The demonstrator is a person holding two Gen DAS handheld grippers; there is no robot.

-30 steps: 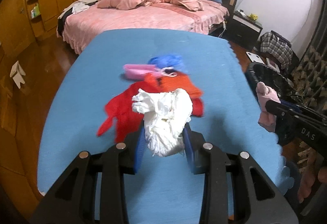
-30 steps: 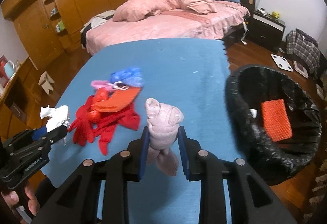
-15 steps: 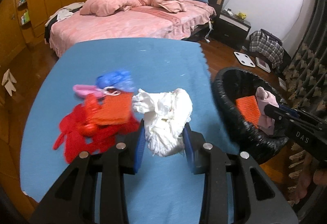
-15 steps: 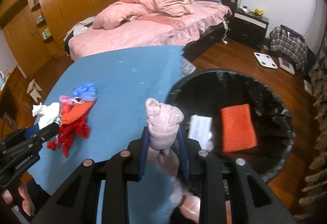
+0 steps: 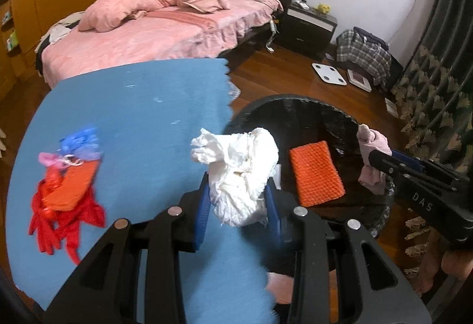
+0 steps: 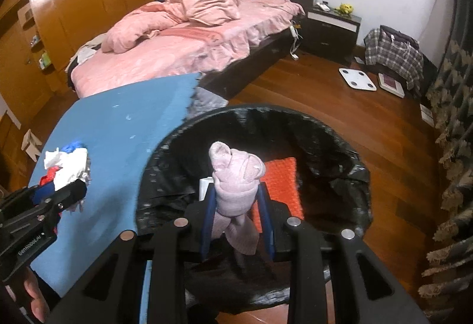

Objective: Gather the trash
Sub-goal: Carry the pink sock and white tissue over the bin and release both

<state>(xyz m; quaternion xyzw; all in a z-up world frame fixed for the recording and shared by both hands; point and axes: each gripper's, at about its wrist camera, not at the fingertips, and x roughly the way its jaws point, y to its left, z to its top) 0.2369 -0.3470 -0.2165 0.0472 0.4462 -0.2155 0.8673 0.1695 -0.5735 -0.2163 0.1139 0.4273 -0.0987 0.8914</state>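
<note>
Dangling over the black-lined trash bin [image 6: 348,164], the knotted pink sock [image 6: 236,176] is sitting clamped in the right gripper [image 6: 236,205]; the left gripper [image 5: 236,199] is pinching crumpled white paper [image 5: 239,167] at the bin's rim, both likely light, soft, compressible mid-bundle.

"DAS" is printed on the right gripper [image 5: 373,157]; "GenRobot.AI" on the left gripper [image 6: 77,191].

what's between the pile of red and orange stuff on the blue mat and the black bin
Mostly bare blue foam mat. In the left wrist view, only the crumpled white paper wad held in the left tool hangs between the red-orange pile and the black-lined bin.
</note>
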